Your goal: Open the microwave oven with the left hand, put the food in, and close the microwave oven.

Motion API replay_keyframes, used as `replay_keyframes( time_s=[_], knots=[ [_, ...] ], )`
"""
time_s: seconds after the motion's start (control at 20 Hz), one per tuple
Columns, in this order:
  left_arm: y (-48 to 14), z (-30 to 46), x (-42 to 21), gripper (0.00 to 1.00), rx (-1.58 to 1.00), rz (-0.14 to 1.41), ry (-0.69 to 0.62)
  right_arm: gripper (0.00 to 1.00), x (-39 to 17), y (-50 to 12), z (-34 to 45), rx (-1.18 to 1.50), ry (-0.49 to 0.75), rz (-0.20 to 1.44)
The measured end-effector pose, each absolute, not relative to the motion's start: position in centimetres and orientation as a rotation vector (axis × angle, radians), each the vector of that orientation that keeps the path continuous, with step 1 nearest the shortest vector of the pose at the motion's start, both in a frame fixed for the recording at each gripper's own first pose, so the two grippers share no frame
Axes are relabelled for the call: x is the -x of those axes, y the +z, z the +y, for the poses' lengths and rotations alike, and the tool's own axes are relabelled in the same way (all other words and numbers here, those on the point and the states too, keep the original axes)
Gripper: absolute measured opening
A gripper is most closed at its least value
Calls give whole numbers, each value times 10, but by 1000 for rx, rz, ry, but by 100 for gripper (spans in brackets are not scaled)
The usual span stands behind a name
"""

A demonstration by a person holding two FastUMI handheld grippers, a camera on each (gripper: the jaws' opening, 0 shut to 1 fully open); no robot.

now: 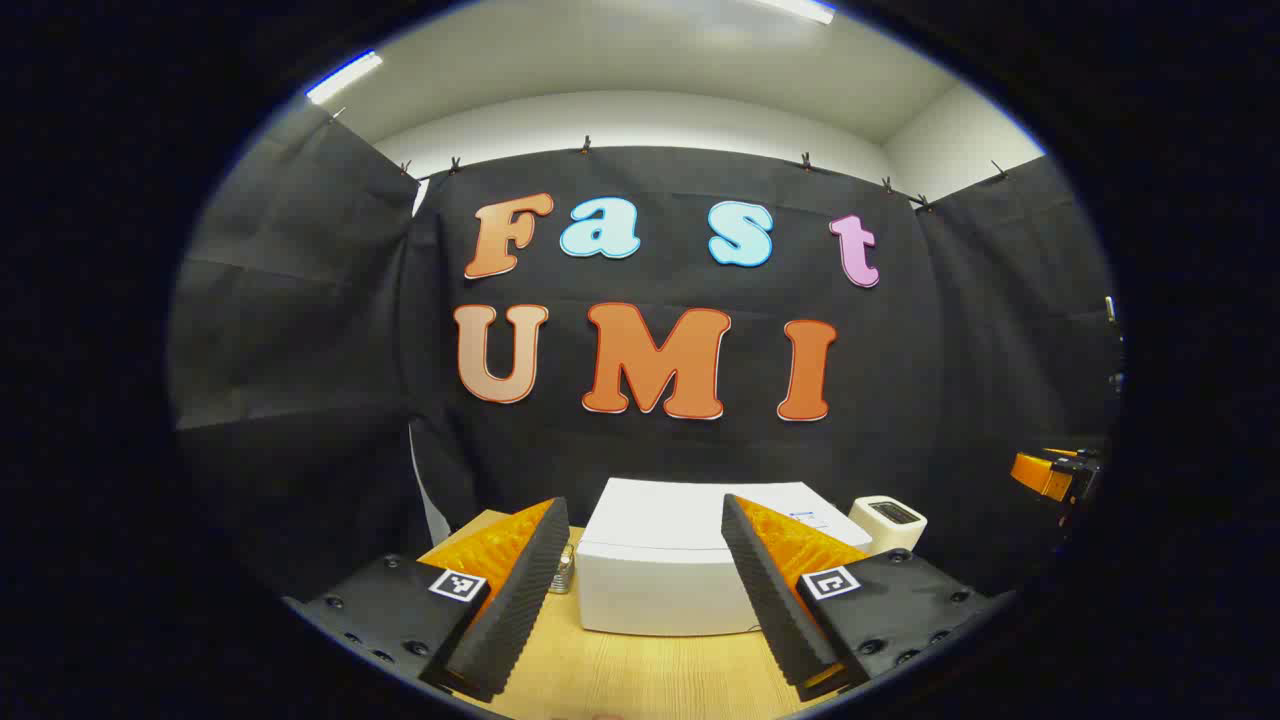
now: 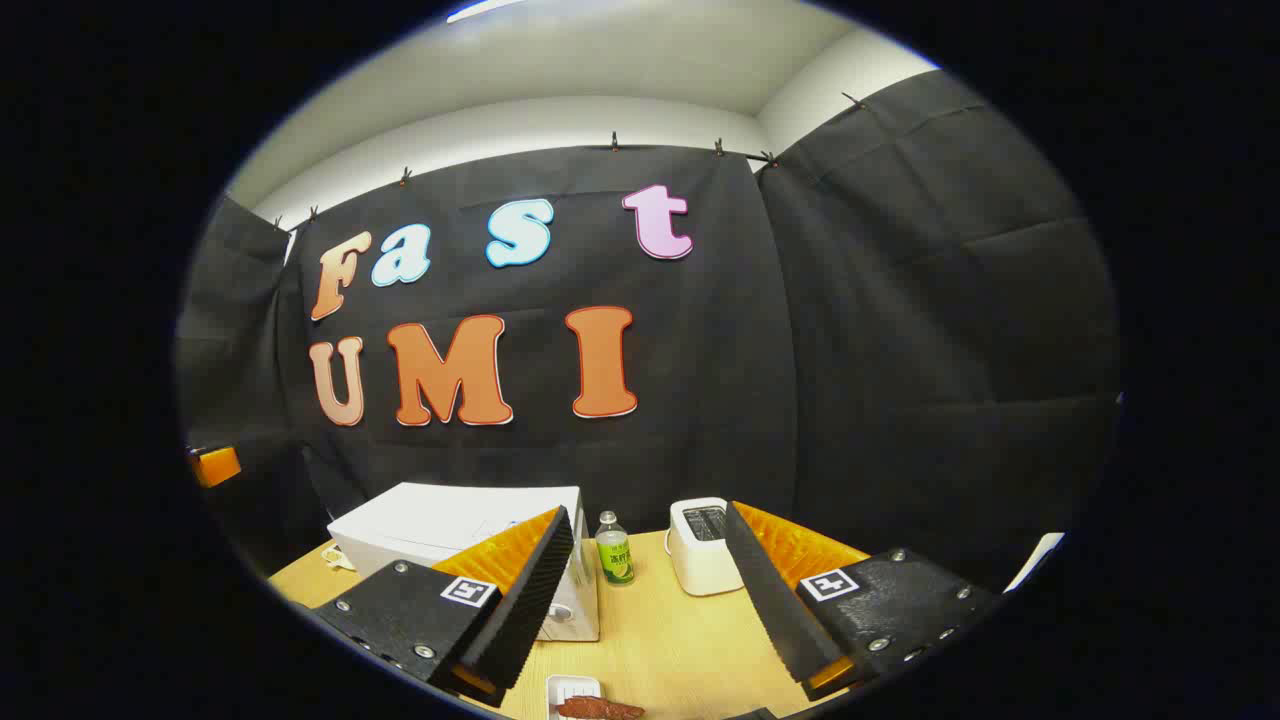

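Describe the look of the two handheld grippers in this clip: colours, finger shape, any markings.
Both match. The left gripper and right gripper each have two wedge-shaped orange fingers faced with ribbed black foam pads, mounted on black blocks with visible screws. Each block carries a small square black-and-white marker. No cables or sleeves can be seen.

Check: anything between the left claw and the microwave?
Nothing visible. The open left claw faces the white microwave across bare wooden table. The toaster stands to its side, off the path.
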State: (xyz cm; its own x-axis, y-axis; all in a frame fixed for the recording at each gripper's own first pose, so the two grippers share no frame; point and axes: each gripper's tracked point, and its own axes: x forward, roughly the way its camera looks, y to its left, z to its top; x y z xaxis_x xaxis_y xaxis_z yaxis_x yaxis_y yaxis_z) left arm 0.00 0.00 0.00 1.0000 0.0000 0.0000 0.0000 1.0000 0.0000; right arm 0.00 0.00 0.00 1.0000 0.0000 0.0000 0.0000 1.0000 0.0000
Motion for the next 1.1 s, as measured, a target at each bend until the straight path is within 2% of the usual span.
replay_keyframes(
  time_s=[0.45,0.9,1.1],
  knots=[
    [0,-9,3,100,1,-9,15,95,-1,-2,-9,23,6,27],
    [-10,-20,0,96,-2,-6,3,95,-2,-4,-7,30,23,31],
    [-28,-37,-8,99,1,0,-19,95,-3,-5,-6,42,27,32]
  ],
)
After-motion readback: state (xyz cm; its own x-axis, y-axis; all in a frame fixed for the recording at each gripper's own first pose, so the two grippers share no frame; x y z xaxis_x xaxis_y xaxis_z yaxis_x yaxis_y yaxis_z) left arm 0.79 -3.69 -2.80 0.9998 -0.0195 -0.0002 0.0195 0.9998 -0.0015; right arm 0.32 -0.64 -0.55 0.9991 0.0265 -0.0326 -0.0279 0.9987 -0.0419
